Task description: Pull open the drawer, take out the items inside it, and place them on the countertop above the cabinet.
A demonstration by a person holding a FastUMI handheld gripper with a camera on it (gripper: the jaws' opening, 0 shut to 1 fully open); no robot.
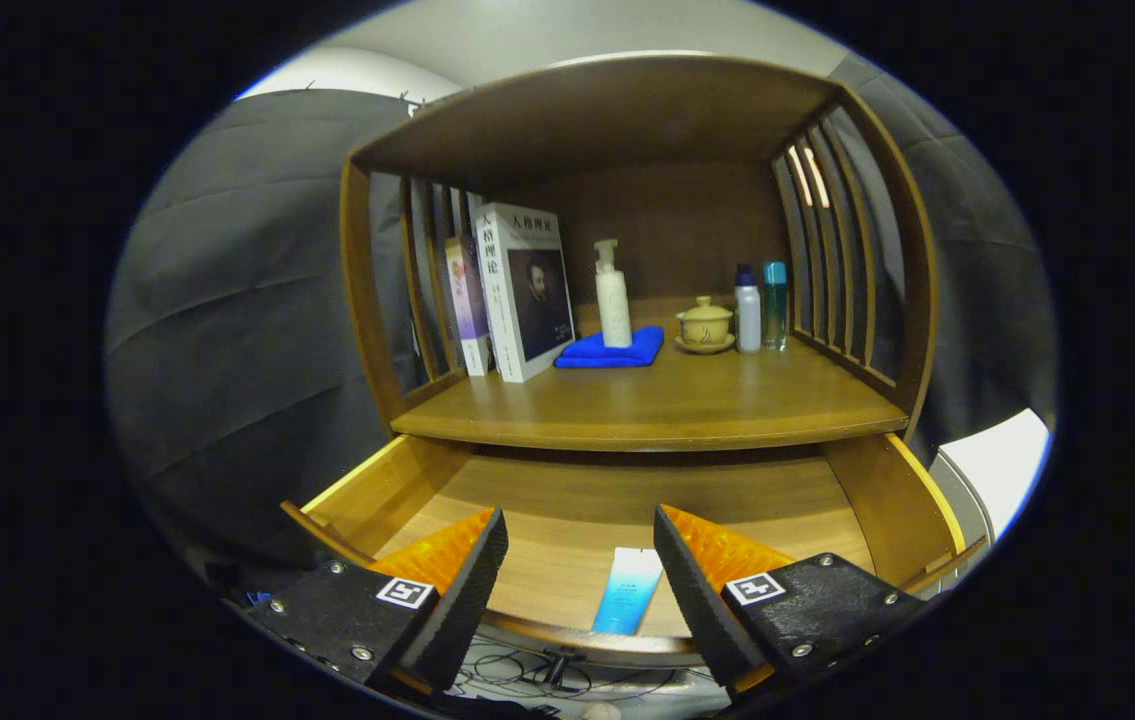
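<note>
- The drawer [567, 500] is sitting pulled well out under the countertop [667, 400], its pale wooden floor showing across the lower middle of the frame.
- The gripper [579, 545] is hanging over the drawer's front edge at the bottom of the frame, its jaws spread wide and grasping nothing.
- A blue-and-white tube [629, 590] is lying flat on the drawer floor near the front rail, showing in the gap between the fingers, closer to the right one; neither finger is touching it.
- Up on the countertop, in the centre of the frame, a folded blue cloth [612, 350] is lying with a white pump bottle [613, 300] standing upright at its back edge.
- To the left of the cloth, a white book [527, 290] with a portrait cover is leaning against a purple book [467, 300] beside the slatted side.
- To the right of the cloth, a small yellow lidded cup [704, 325] is sitting on its saucer.
- Just beside the cup, a white bottle [748, 310] and a teal bottle [775, 305] are standing close together near the right-hand slats.
- Cables [527, 670] are trailing on the floor below the drawer front, at the bottom centre.
</note>
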